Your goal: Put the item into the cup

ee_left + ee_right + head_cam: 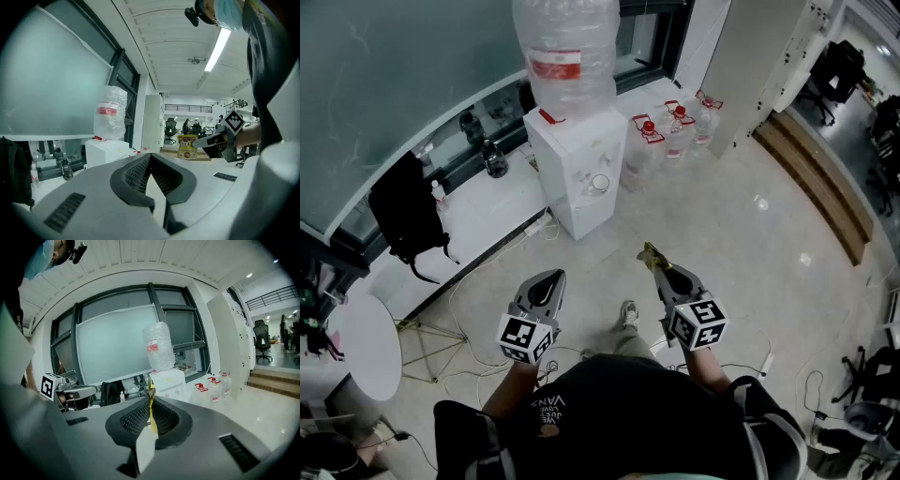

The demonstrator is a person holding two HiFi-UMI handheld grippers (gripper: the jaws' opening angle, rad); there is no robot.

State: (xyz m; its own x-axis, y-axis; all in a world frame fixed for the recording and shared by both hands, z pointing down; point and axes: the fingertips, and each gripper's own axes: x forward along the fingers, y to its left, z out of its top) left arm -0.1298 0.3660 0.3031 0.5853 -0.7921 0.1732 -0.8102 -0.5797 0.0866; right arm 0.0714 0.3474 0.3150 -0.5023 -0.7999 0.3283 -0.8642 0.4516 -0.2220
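Observation:
My right gripper (661, 269) is shut on a yellow snack packet (652, 254), which sticks out past its fingertips above the floor. In the left gripper view the packet (187, 146) shows flat-on, yellow with a red spot, held in the right gripper (206, 140). In the right gripper view only its thin edge (151, 414) shows, pinched between the pads. My left gripper (546, 279) hangs beside it to the left, its jaws closed together with nothing in them (149, 161). A small white cup (600, 183) sits in the water dispenser's niche, well ahead of both grippers.
The white water dispenser (577, 159) carries a large clear bottle (565, 47). Several spare water bottles (677, 127) stand to its right along the window. A black bag (408, 216) hangs at the left, near a round white table (366, 342). Cables trail over the floor (469, 352).

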